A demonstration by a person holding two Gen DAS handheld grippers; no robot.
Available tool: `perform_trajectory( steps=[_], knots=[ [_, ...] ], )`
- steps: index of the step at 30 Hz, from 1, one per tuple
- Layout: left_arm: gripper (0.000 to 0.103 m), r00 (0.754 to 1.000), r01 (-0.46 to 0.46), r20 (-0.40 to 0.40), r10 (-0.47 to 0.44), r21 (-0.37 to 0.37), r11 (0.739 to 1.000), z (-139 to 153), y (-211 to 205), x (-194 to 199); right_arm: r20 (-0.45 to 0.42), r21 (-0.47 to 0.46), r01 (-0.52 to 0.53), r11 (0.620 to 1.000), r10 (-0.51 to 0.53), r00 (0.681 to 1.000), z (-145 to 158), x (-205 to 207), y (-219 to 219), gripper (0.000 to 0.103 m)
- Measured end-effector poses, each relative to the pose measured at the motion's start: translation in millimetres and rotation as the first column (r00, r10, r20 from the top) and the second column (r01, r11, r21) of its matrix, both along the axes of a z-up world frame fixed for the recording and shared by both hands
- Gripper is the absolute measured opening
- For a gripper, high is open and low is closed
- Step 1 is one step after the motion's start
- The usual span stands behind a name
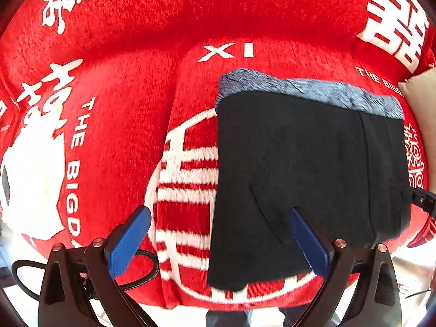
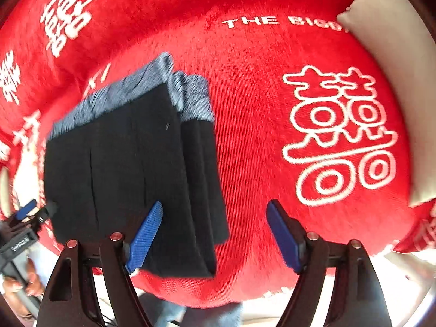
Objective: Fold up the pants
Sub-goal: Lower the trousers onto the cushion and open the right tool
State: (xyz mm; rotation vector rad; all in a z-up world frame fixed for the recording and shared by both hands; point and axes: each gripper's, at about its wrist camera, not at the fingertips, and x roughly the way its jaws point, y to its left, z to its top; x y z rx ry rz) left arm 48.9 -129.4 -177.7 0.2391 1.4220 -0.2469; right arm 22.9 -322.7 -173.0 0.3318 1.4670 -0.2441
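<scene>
Dark pants (image 1: 308,179) with a grey-blue waistband (image 1: 313,88) lie folded into a flat rectangle on a red sofa cover. My left gripper (image 1: 220,218) is open and empty, above the pants' near left edge. In the right wrist view the pants (image 2: 130,179) lie left of centre. My right gripper (image 2: 215,212) is open and empty, spanning the pants' near right corner. The right gripper's tip (image 1: 423,200) shows at the pants' right edge in the left wrist view. The left gripper (image 2: 30,209) shows at the far left of the right wrist view.
The red plush cover (image 1: 122,62) with white characters spans the seat and back. A beige cushion (image 2: 395,68) sits at the right. The sofa's front edge (image 2: 218,297) is just below the grippers, with pale floor beyond.
</scene>
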Motion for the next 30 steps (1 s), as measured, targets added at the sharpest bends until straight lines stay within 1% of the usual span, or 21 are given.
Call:
perform_trajectory(
  steps=[2,6,8,9,11,14,22,30],
  knots=[
    [0.101,1.000,0.019,-0.002,-0.019,0.020,1.000,6.8,-2.7,-8.2,-0.002,-0.018,-0.021,1.000,0.021,1.000,11.6,-9.3,10.1,0.082],
    [0.101,0.997,0.074,0.000,-0.075,0.029,0.997,24.9,-3.5,-26.2,0.035,-0.011,-0.027,1.000,0.027,0.999,35.0,-22.9,36.2,0.086],
    [0.101,0.996,0.087,0.007,-0.087,0.022,0.996,34.5,-0.9,-33.0,0.050,-0.007,-0.010,1.000,0.010,0.999,42.9,-25.7,48.0,0.092],
    [0.101,0.996,0.091,0.022,-0.091,0.024,0.996,42.2,1.0,-37.6,0.055,-0.005,-0.001,1.000,0.001,0.998,45.8,-26.2,55.7,0.093],
    [0.101,0.994,0.097,0.044,-0.098,0.032,0.995,52.0,2.9,-42.8,0.058,-0.008,0.013,1.000,-0.013,0.998,50.6,-28.7,66.4,0.103],
    [0.101,0.993,0.107,0.055,-0.109,0.032,0.994,65.8,7.1,-48.8,0.073,-0.018,0.023,1.000,-0.021,0.997,62.1,-34.1,76.6,0.103],
    [0.101,0.993,0.107,0.051,-0.108,0.026,0.994,90.7,14.7,-58.0,0.065,-0.046,0.028,0.999,-0.024,0.998,87.3,-42.4,99.9,0.103],
    [0.101,0.993,0.105,0.053,-0.105,-0.004,0.994,106.7,20.8,-66.6,0.077,-0.074,0.017,0.997,-0.011,0.997,109.2,-52.3,118.6,0.103]
  ],
)
